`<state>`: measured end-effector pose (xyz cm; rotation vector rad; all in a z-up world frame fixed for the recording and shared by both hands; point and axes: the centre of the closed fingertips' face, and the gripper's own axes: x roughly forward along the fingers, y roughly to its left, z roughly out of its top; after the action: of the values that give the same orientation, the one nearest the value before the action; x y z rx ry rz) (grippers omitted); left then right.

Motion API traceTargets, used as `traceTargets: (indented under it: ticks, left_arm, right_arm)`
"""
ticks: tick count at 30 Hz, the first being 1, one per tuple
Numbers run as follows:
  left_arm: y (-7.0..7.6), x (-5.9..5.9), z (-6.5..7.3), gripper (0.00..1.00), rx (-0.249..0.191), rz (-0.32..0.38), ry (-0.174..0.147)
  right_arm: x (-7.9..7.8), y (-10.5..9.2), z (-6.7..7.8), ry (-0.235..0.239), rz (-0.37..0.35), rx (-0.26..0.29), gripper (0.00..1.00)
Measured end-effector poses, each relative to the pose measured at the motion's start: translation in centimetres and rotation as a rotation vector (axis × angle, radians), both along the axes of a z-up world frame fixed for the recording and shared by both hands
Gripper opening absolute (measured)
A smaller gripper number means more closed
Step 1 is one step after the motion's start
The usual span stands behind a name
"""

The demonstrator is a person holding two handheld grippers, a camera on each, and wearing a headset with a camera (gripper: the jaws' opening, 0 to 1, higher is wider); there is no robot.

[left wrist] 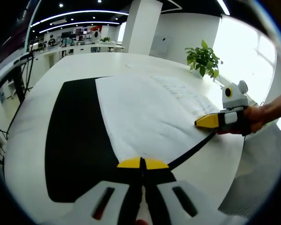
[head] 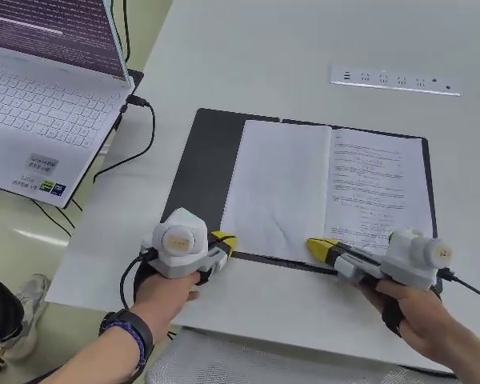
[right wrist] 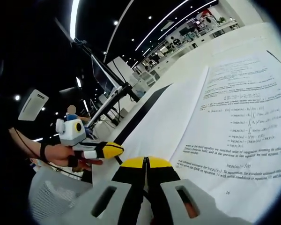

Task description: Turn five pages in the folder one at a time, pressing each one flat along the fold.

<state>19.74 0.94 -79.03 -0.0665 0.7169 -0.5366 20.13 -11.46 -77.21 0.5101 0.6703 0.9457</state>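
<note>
An open black folder [head: 204,160] lies on the white table, with a blank turned page [head: 276,188] on its left and a printed page [head: 376,188] on its right. My left gripper [head: 224,242] is shut, its yellow tips at the bottom left corner of the blank page [left wrist: 145,117], down at the folder's [left wrist: 70,140] front edge. My right gripper [head: 322,246] is shut too, tips resting at the bottom of the fold between the pages. In the right gripper view the printed page [right wrist: 243,122] spreads ahead and the left gripper [right wrist: 113,150] sits to the left.
An open laptop [head: 52,96] stands at the back left with a black cable [head: 140,136] trailing toward the folder. A power socket strip [head: 394,80] is set into the table behind the folder. The table's front edge [head: 248,320] runs just below both grippers.
</note>
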Motion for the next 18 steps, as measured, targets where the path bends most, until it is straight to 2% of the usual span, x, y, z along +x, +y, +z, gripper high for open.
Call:
traceTargets:
  ticks: [6,18]
  left_arm:
    - [0.02,0.01,0.01,0.0,-0.004,0.002,0.0]
    - [0.06,-0.01,0.06,0.0,-0.016,0.011,0.008]
  right_arm:
    - [-0.64,-0.14,-0.21,0.008,-0.012,0.008,0.0]
    - [-0.75,-0.1,-0.42,0.017,-0.013,-0.008,0.0]
